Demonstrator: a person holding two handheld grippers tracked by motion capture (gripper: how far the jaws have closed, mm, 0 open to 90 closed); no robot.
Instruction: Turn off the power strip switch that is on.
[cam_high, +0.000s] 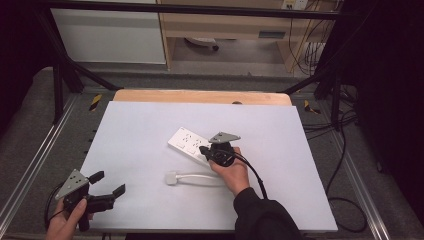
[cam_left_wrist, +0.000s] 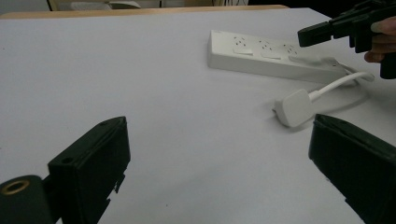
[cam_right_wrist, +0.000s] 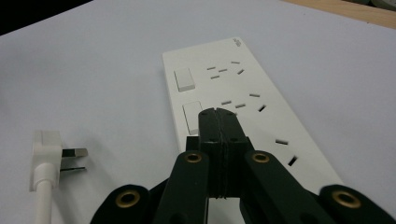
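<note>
left gripper (cam_high: 111, 183): my idle hand, parked at 7 o'clock on the white table sheet (cam_high: 140, 130); jaws spread wide, nothing between them, pointing toward 3 o'clock.
plug (cam_high: 171, 178): white, lying flat at about 6 o'clock from the table centre, prongs bare and aimed away from the strip; its cable (cam_high: 200, 176) runs off toward 3 o'clock under my right hand. In the left gripper view the plug (cam_left_wrist: 295, 107) sits just ahead of the right-hand jaw, not touched.
power strip (cam_high: 187, 141): white, near centre, lying diagonal; two rocker switches (cam_right_wrist: 185, 79) and the socket slots face up.
right gripper (cam_high: 204, 149): jaws pressed together, holding nothing; tip hovers over or touches the near switch (cam_right_wrist: 191, 116), can't tell contact.
progress: I read this as working the strip's switches. Plug not in, not gripped. Switch positions unreadable, so done/left unclear.
</note>
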